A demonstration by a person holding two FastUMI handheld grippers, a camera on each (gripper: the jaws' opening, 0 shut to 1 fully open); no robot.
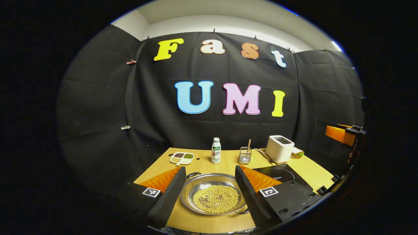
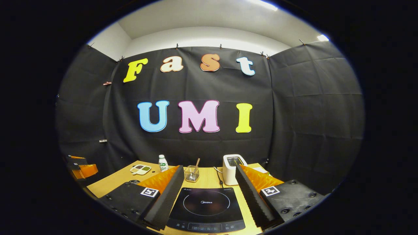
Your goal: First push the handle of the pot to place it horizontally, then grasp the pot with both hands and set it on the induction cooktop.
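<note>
The pot (image 1: 214,195) of beans sits on the surface (image 1: 212,222) beside the cooktop (image 2: 206,205). The left hand-held gripper (image 1: 209,186) and right hand-held gripper (image 2: 206,192) both hover, fingers apart.

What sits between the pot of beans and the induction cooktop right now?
Nothing visible: bare wooden table separates the shallow steel pot of yellow beans from the flat black induction cooktop, whose glass top is bare.
</note>
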